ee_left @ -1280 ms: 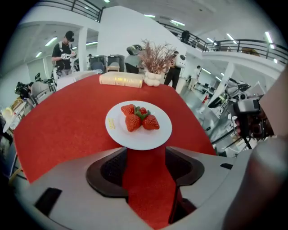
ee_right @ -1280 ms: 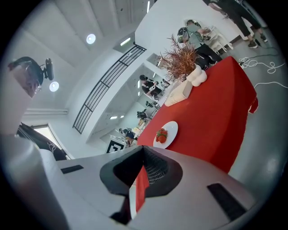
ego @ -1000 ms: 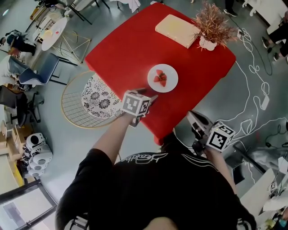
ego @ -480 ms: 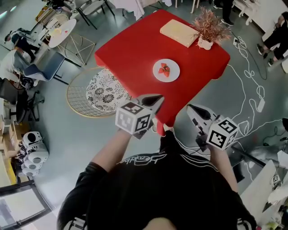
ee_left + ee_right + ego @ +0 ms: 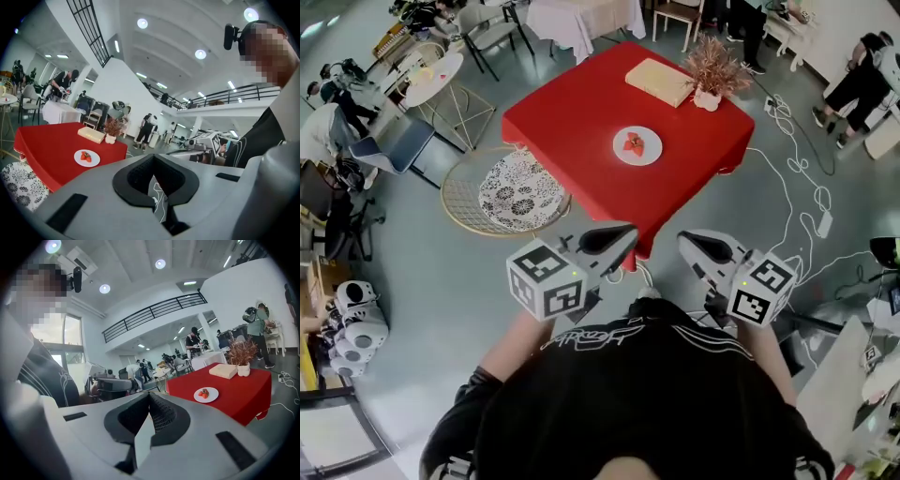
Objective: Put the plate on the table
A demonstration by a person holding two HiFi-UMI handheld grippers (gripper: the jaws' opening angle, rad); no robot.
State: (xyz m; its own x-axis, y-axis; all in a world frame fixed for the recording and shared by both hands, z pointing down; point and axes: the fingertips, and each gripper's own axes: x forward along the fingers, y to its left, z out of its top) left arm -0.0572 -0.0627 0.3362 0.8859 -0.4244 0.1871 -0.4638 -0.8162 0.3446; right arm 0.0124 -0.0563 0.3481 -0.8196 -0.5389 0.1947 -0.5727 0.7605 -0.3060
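Note:
A white plate (image 5: 637, 145) with red strawberries rests near the middle of the red table (image 5: 572, 112). Both grippers are held close to my chest, well short of the table and away from the plate. My left gripper (image 5: 626, 234) is shut with nothing in it. My right gripper (image 5: 686, 240) is also shut and empty. The left gripper view shows the plate (image 5: 87, 157) far off on the table (image 5: 42, 145), beyond closed jaws. In the right gripper view the plate (image 5: 206, 394) sits on the table (image 5: 243, 390), also far from the closed jaws.
A pale wooden board (image 5: 659, 82) and a dried plant in a white pot (image 5: 711, 70) stand at the table's far side. A round wire chair with a patterned cushion (image 5: 508, 192) sits left of the table. White cables (image 5: 787, 178) trail over the floor on the right. People and chairs stand around.
Both grippers have pulled back from the table edge toward my body and risen. The left one was next to the plate a second ago. The plate has stayed on the table.

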